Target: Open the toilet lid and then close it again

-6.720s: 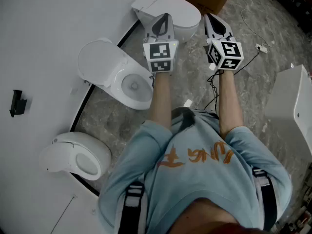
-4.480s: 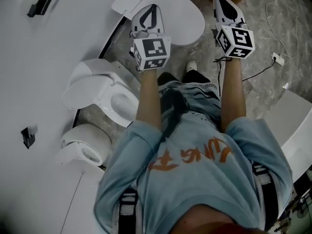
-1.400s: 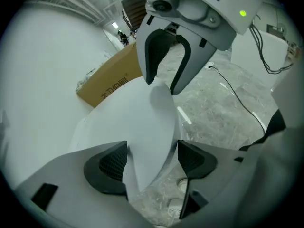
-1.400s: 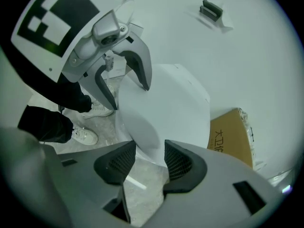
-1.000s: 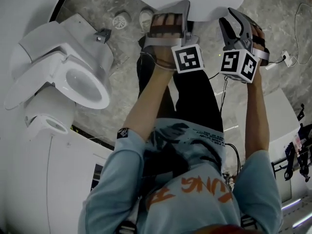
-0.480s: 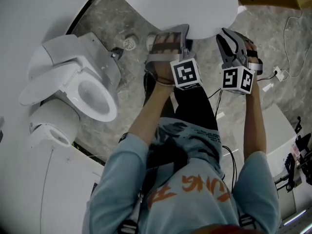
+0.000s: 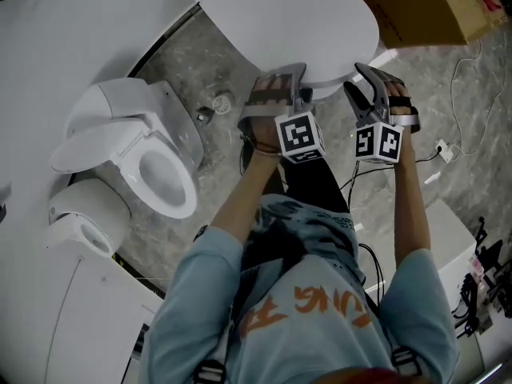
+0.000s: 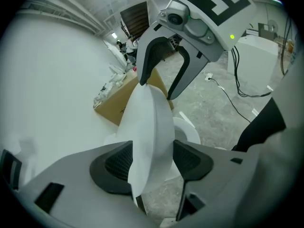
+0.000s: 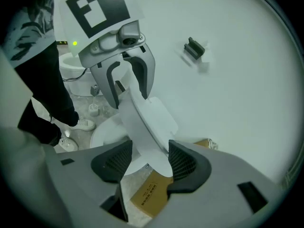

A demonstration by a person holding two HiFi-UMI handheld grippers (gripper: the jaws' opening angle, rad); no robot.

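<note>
The white toilet lid (image 7: 280,22) is tilted up off its bowl (image 9: 107,132), and both grippers hold its front rim. My left gripper (image 7: 280,82) has the rim (image 8: 152,122) between its pads, which closed in on it within the last second. My right gripper (image 7: 364,82) stands a hand's width to the right on the same rim (image 9: 147,118). Its jaws have just been opening wider, and the rim still fills the gap and touches both pads. Each gripper view shows the other gripper clamped further along the rim.
A second toilet (image 7: 156,162) with its lid up stands to the left, and a third (image 7: 80,222) lies beyond it. A cardboard box (image 7: 436,10) sits behind the toilet. Cables (image 7: 472,62) run over the stone floor at right. A white cabinet (image 7: 440,230) stands nearby.
Both grippers have risen together with the lid's front rim, so the lid stands steeper than a second ago. The left jaws narrowed onto the rim.
</note>
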